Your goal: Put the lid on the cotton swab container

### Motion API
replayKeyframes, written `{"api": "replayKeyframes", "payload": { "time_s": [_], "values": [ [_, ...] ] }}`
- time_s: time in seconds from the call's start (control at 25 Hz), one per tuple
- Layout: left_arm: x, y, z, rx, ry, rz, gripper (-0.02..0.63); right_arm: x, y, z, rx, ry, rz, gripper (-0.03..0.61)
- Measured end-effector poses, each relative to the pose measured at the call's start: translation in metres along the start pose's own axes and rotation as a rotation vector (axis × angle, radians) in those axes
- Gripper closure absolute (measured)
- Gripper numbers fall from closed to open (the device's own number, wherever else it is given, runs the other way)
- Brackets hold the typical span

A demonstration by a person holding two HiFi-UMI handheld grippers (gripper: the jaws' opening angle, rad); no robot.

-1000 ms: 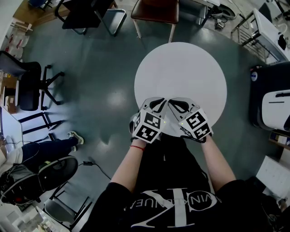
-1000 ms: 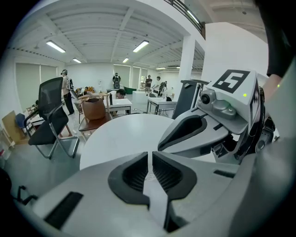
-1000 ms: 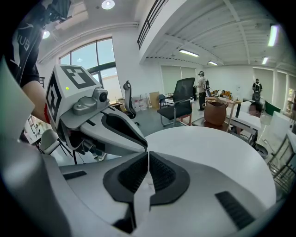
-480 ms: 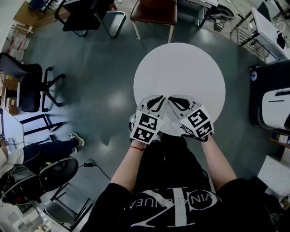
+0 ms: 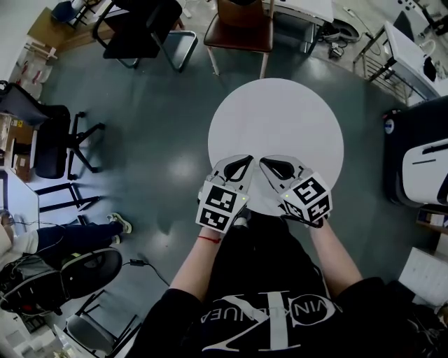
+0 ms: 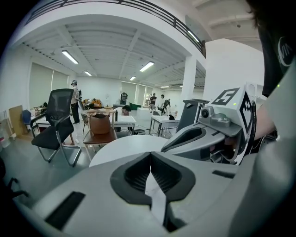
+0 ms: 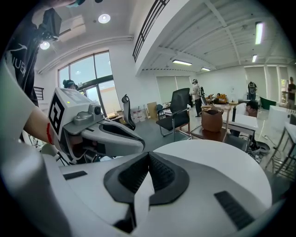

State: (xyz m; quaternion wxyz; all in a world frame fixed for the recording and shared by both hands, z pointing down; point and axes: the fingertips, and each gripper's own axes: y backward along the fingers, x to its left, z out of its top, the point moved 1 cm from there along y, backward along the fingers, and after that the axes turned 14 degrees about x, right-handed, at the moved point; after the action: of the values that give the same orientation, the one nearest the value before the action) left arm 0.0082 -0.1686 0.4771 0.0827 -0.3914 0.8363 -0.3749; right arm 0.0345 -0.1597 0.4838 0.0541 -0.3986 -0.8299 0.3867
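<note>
No cotton swab container and no lid show in any view. The round white table (image 5: 276, 119) is bare. My left gripper (image 5: 245, 160) is held over the table's near edge, its jaws shut with nothing between them (image 6: 150, 157). My right gripper (image 5: 264, 162) sits beside it, tips almost meeting the left one's, jaws also shut and empty (image 7: 148, 156). Each gripper appears in the other's view: the right gripper (image 6: 185, 139) and the left gripper (image 7: 111, 134).
A brown chair (image 5: 241, 21) stands at the table's far side, with a bag on it (image 6: 99, 124). Black office chairs (image 5: 136, 24) stand at the left. A white machine (image 5: 427, 168) is at the right. People stand far back in the room.
Both grippers have drawn slightly back toward me and apart, and the head view has shifted so the table sits lower in frame.
</note>
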Motion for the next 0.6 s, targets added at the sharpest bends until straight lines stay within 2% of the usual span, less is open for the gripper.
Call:
{"api": "replayKeyframes", "payload": {
  "time_s": [0.6],
  "values": [
    [-0.015, 0.044, 0.023, -0.096, 0.008, 0.027, 0.604, 0.027, 0.043, 0.034, -0.111, -0.024, 0.0, 0.575]
  ]
}}
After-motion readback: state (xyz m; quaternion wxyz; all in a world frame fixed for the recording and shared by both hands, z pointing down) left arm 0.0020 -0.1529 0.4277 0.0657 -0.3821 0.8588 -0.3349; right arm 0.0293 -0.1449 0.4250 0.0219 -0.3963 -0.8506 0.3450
